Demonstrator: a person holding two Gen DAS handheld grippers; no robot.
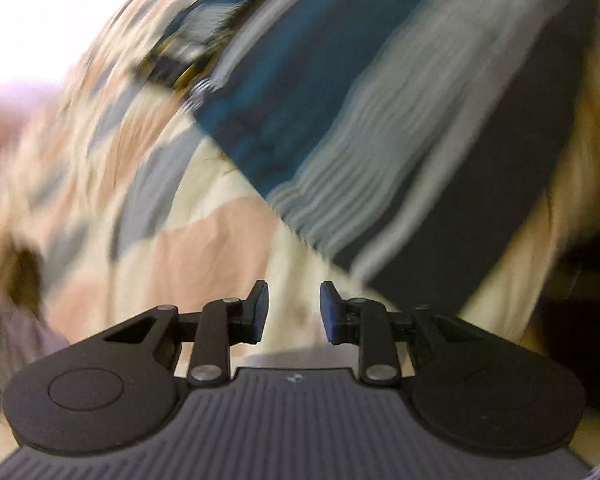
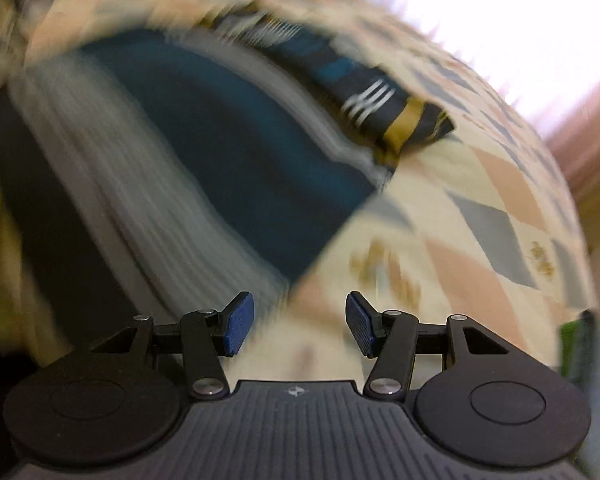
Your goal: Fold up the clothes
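On the bed: a striped garment (image 1: 380, 128) in teal, grey and dark bands lies spread flat on the patchwork bedcover (image 1: 204, 248).
Garment place: from the left hand-held gripper (image 1: 291, 311) it reaches toward 1 o'clock; from the right hand-held gripper (image 2: 300, 322) toward 11 o'clock.
Handling: I judge it light, soft and limp; it will sag and crease easily.
Where to hold: pinch near a corner or along a straight edge, taking only the cloth, not the cover.
Left gripper: jaws a little apart, nothing between them.
Right gripper: jaws wider apart, empty too.
Views: only the right view shows clearly a folded dark piece with yellow band (image 2: 404, 120) at 1 o'clock.
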